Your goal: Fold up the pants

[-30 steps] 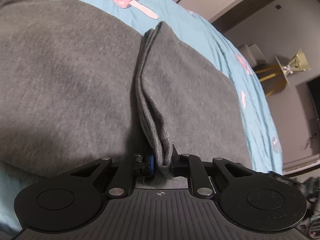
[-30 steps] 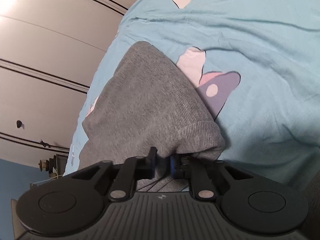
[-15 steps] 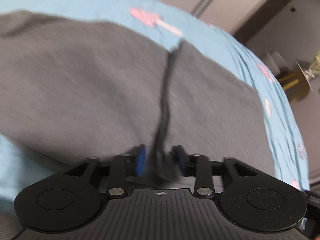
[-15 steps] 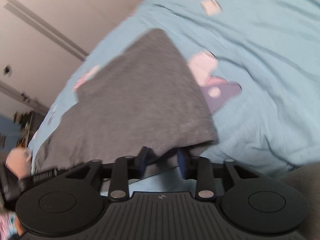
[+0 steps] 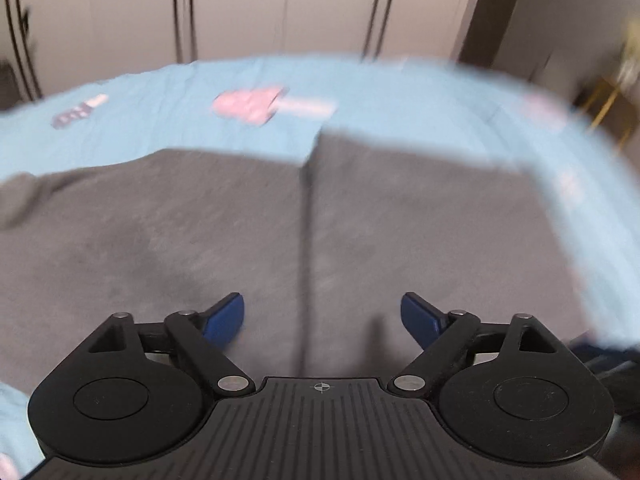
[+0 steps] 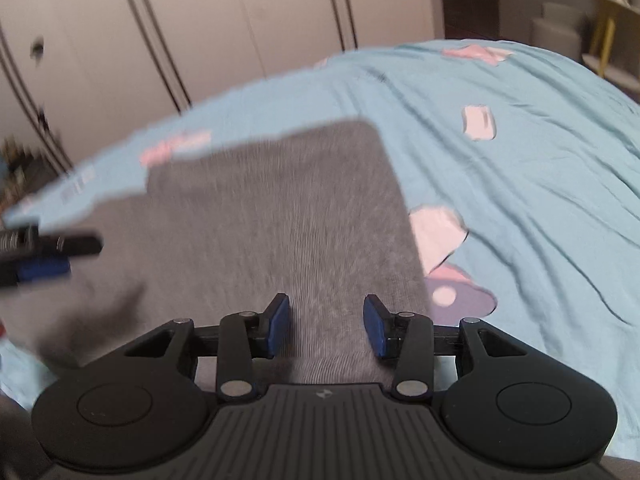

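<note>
Grey pants [image 5: 240, 240] lie flat across a light blue bedsheet [image 5: 168, 120] printed with pink shapes, a fold edge [image 5: 308, 240] running up the middle of the cloth in the left wrist view. The left gripper [image 5: 322, 314] hangs above that edge, its jaws having just swung wide, its blue pads [image 5: 224, 316] clear of the fabric and holding nothing. Further right, the right gripper [image 6: 326, 326] hovers over the pants' right-hand panel [image 6: 288, 220], its jaws partly apart after opening, also empty, the cloth's edge lying just beside a pink and purple print [image 6: 452, 280]
</note>
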